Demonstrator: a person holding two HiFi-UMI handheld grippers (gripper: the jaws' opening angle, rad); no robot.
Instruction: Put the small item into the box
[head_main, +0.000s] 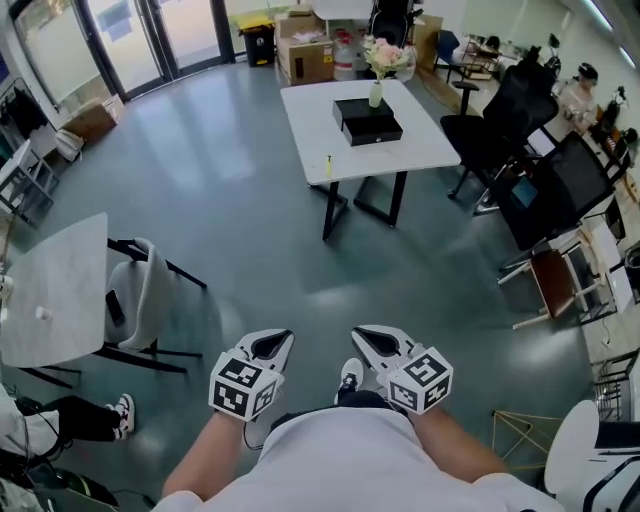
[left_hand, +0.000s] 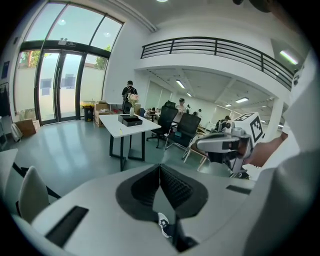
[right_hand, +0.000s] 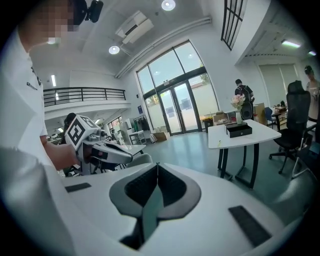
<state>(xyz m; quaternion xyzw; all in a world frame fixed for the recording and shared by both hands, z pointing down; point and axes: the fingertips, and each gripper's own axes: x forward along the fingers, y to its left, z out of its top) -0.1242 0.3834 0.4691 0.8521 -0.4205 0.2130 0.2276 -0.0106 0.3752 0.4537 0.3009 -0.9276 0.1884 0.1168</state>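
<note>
A black box stands on a white table far across the room, beside a vase of flowers. A small yellow item lies near that table's front left edge. I hold both grippers close to my body, well away from the table. My left gripper is shut with nothing in it, and so is my right gripper. In the left gripper view the jaws meet, and the box shows far ahead. The right gripper view shows closed jaws and the box.
Grey floor lies between me and the white table. A grey table with a chair stands at my left. Black office chairs and desks with monitors crowd the right. Cardboard boxes sit behind the table, and a person stands there.
</note>
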